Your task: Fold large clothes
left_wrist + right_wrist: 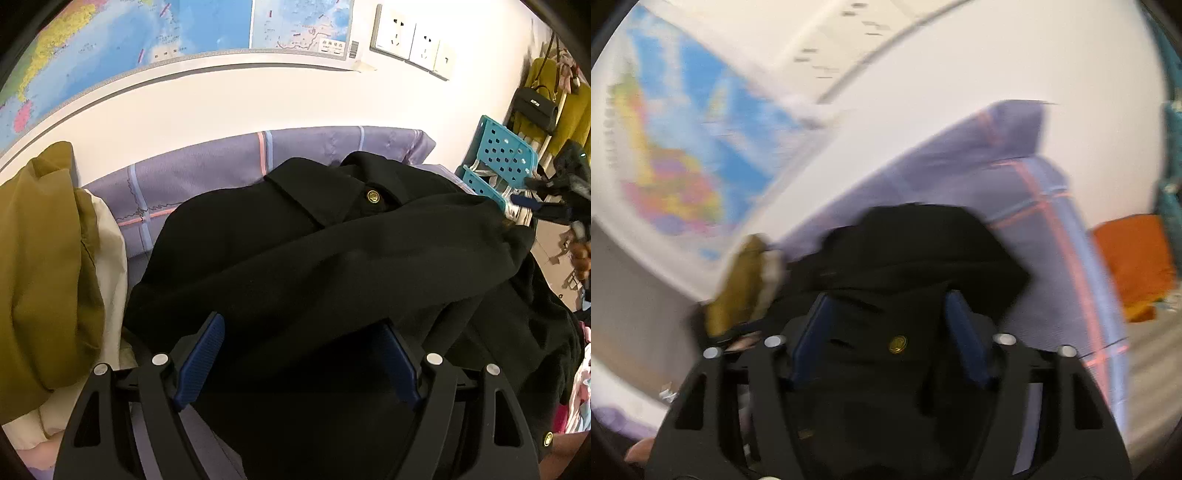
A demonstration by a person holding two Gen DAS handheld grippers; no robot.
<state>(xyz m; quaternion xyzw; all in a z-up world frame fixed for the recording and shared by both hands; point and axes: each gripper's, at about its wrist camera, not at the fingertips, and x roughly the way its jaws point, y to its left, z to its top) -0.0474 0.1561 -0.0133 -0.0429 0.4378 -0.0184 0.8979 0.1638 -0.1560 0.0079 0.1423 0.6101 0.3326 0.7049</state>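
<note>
A black coat [332, 251] with gold buttons [373, 196] lies bunched on a bed covered by a purple sheet [207, 173] with pink and pale blue stripes, its collar toward the far edge by the white wall and one sleeve folded across the body. The left gripper [303, 354] hangs over the coat's near part with its blue fingers [201, 358] spread wide; black cloth lies between and under them, but the pads do not press on it. The right gripper [890, 325] is seen in a blurred view — its fingers [964, 339] stand apart too, with a fold of the coat and a gold button [898, 344] between them, not pinched as far as the blur lets one judge. Near the bed's left edge sits a pile of olive-yellow cloth [44, 266] over a cream one [110, 258]. A map [110, 48] hangs on the wall above the bed, wall sockets [413, 40] to its right, and a turquoise perforated basket [498, 155] stands past the bed's right edge.
</note>
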